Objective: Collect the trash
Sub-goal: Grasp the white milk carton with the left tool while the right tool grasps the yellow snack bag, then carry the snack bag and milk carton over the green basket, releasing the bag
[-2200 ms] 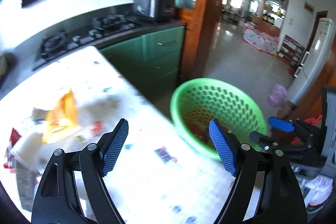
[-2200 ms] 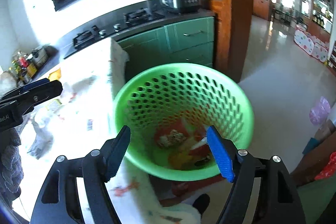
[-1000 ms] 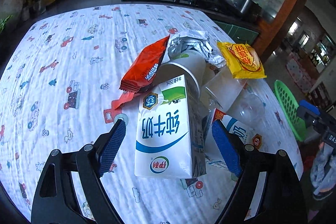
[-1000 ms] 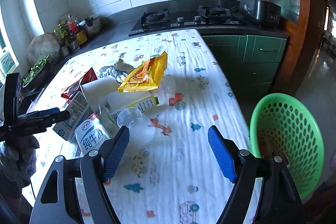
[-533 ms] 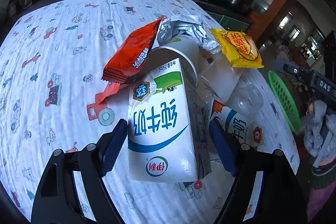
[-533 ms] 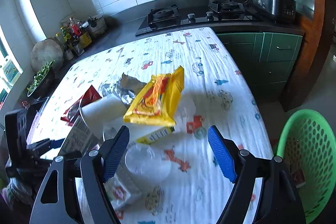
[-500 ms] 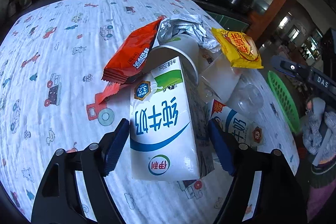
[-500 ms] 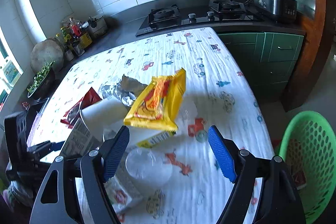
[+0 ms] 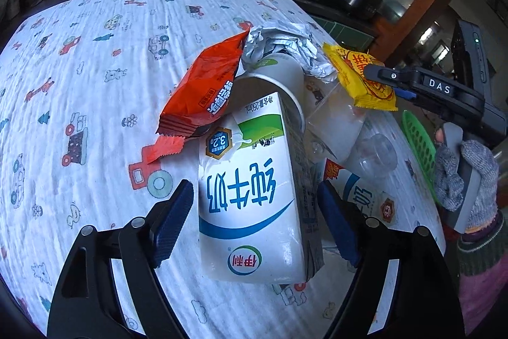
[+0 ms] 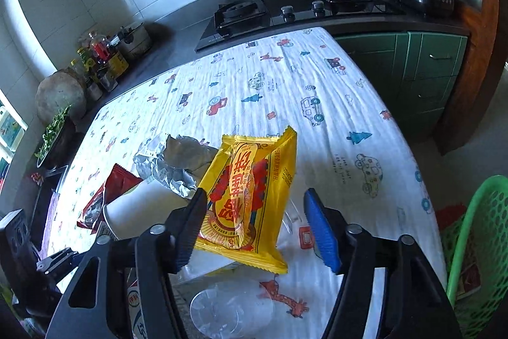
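Observation:
A white milk carton (image 9: 247, 154) lies on the patterned tablecloth (image 9: 95, 53), between the fingers of my left gripper (image 9: 254, 189). The jaws are opening and the left pad stands clear of the carton. A yellow snack packet (image 10: 254, 167) rests on top of the trash pile, with my right gripper (image 10: 255, 196) around it. These jaws are closing; the left pad is at the packet's edge and the right pad is still apart. The pile also holds a red snack bag (image 9: 206, 84), a paper cup (image 9: 279, 75), crumpled foil (image 9: 285, 43), a clear plastic cup (image 9: 374, 151) and a second carton (image 9: 365, 196).
A green perforated basket (image 10: 476, 243) stands on the floor past the table's right edge. A stove (image 10: 285, 8) and a counter with jars (image 10: 101, 59) lie beyond the table's far side. A gloved hand (image 9: 466, 177) holds the right gripper's handle.
My right gripper has come in from beside the basket to the pile, and its jaws have narrowed around the yellow packet. The left gripper stays around the milk carton.

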Demonstrator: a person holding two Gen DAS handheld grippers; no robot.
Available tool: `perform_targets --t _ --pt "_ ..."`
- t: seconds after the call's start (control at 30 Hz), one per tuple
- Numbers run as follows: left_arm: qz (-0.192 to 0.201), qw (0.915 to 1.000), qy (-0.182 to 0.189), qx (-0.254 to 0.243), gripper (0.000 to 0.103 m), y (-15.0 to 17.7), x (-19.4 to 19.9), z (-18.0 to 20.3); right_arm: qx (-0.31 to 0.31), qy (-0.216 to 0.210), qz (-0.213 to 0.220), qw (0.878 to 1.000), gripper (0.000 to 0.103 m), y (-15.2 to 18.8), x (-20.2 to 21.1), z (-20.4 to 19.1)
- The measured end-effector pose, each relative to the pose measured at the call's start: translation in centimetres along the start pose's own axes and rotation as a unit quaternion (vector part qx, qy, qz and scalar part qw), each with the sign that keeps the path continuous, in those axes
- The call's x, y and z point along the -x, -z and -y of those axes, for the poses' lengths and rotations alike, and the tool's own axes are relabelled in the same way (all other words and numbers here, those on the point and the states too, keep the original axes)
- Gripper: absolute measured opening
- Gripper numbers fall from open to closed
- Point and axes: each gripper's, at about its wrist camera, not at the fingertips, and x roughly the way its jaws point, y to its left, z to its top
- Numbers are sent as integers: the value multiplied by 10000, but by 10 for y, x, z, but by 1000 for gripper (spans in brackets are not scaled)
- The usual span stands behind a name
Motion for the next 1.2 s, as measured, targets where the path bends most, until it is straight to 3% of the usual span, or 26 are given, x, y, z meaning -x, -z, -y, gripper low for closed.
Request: perform_targets --t 0.2,0.3,0.43,0.73,0.97,1.2 --pt "-47 9998 60 173 82 -4 -7 -4 37 -71 -35 10000 32 4 -3 -3" --pt "1 9995 176 248 74 -5 -8 -7 48 -131 18 9999 22 7 2 -4" --pt "118 9996 104 252 74 0 -3 -6 81 -183 115 9997 13 10 14 -6" --pt "489 9988 13 5 73 13 36 14 177 -182 389 9989 13 26 50 -5" --pt "727 9967 214 -290 73 27 63 46 244 -22 644 9976 13 46 86 5" --pt "751 9939 440 -676 73 28 62 92 189 341 791 9961 13 72 113 34"
